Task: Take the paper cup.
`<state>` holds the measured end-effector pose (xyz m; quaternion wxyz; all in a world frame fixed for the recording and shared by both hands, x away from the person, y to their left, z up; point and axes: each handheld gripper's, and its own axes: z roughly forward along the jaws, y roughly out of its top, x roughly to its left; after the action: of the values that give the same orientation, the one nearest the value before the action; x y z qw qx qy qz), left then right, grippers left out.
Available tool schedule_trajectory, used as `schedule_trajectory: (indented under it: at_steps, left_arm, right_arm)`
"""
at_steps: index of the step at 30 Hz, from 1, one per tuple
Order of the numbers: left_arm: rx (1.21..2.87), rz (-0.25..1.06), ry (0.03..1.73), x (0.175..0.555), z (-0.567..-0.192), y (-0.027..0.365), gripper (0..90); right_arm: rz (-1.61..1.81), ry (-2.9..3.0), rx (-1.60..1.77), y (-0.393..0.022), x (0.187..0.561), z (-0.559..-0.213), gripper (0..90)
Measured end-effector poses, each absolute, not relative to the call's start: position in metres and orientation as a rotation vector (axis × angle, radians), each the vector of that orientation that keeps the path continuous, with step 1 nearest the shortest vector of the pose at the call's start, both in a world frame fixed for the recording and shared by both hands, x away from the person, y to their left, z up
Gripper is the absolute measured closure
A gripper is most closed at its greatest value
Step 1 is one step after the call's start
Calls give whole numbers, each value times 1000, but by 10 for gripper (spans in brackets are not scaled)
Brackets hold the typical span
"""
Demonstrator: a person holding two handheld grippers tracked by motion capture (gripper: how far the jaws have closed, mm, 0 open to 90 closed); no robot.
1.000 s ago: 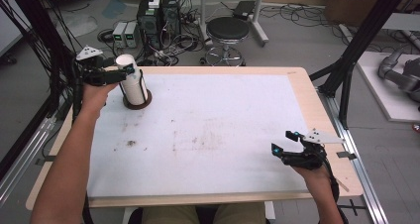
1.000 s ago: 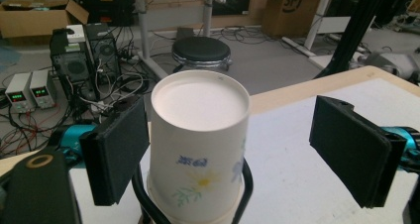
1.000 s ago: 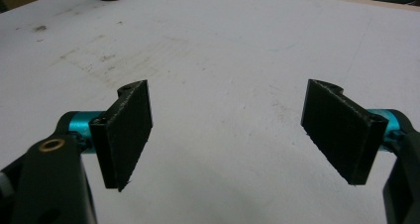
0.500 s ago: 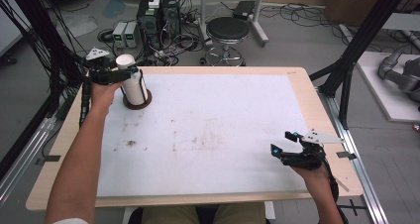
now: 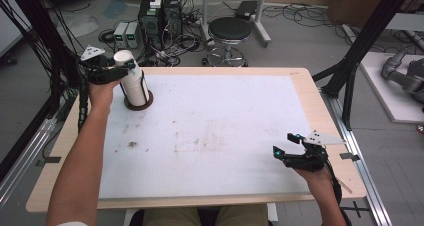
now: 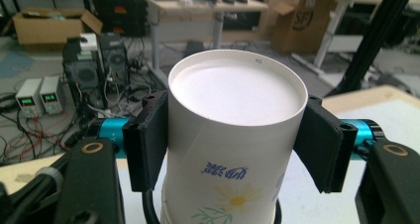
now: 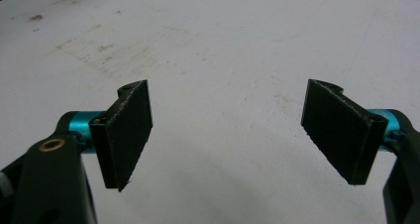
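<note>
High view: left gripper (image 5: pixel 121 70), upper left, jaws just closed onto upside-down paper cup (image 5: pixel 134 83) standing on dark coaster (image 5: pixel 140 105); wider before. Right gripper (image 5: pixel 287 146), lower right, unmoved. Left gripper view: pads (image 6: pixel 151 137) pressing cup. Right gripper view: gaping over white mat (image 7: pixel 223 45).

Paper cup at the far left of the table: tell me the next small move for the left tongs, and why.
Probably lift straight up a little. The left tongs have just been closing, and their pads now press both sides of the upside-down paper cup, which stands on a brown coaster. A short vertical lift should clear the coaster without tipping the cup. The right tongs rest open on the white mat.
</note>
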<state>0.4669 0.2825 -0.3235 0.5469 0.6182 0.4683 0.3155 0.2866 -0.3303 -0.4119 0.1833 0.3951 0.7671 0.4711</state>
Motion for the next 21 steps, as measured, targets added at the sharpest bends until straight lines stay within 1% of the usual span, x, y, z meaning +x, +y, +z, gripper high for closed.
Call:
schedule_trajectory:
  at_steps: [3,6,8,10,16,21]
  left_arm:
    - [1446,738,1098,466,-316,284,352]
    - [1430,779,1051,461,-299,280,358]
    - [1390,783,1046,455,-292,281,364]
    - [1395,786,1046,452,-291,282,366]
    - [1357,843,1020,434,-277,287,371]
    - [1339,836,985,414,-265,293,373]
  right_arm:
    - [1329,2164,1119,-330,287,-412,204]
    - [1329,2166,1111,-330,287,-412,204]
    - [1329,2162,1111,-331,287,-412,204]
    - [1327,2161,1112,-331,286,-411,204]
    - [1333,2159,1111,-330,285,-410,204]
    - [1334,2160,1107,-328,285,-408,204]
